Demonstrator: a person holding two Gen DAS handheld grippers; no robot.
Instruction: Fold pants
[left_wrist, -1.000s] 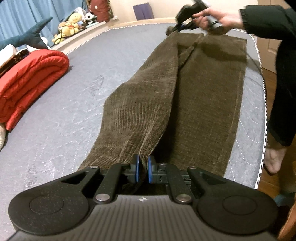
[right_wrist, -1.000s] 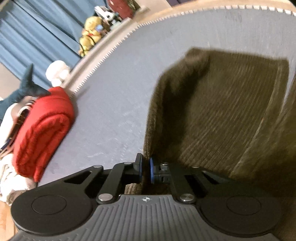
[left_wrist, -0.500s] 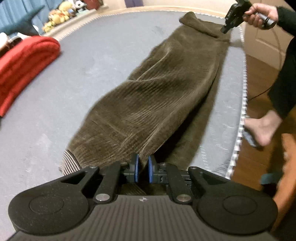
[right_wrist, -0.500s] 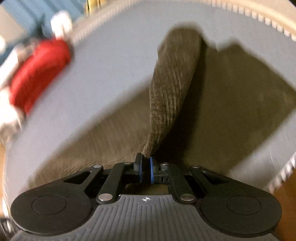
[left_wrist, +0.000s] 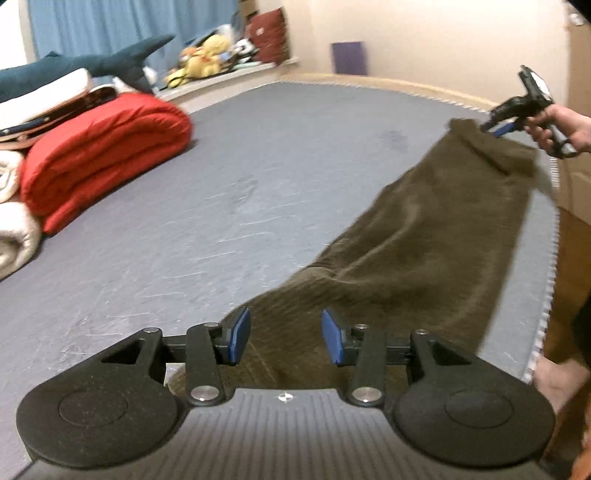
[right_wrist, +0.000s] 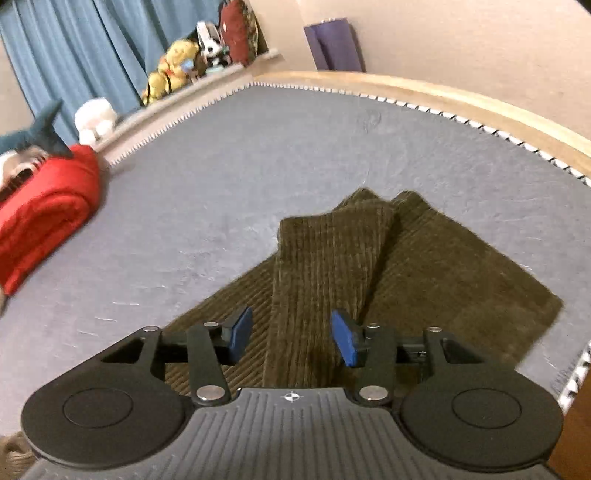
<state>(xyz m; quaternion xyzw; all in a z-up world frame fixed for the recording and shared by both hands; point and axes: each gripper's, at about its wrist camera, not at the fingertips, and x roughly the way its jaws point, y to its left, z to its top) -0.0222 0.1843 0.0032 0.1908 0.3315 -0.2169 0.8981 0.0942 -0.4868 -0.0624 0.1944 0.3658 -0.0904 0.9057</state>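
The bed (left_wrist: 280, 155) carries the brown pants (left_wrist: 424, 236), one leg laid over the other, stretching ahead of both sets of fingers. Lengthwise fold looks done; crosswise folds remain. Left gripper (left_wrist: 282, 336) and right gripper (right_wrist: 291, 338) are opening, cloth lying below, unpinched.

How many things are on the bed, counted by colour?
Brown: 1, the pants
Red: 1, the rolled blanket
White: 1, the rolled bedding
Total: 3, on the grey bed. More is piled behind the red blanket, too hidden to count.
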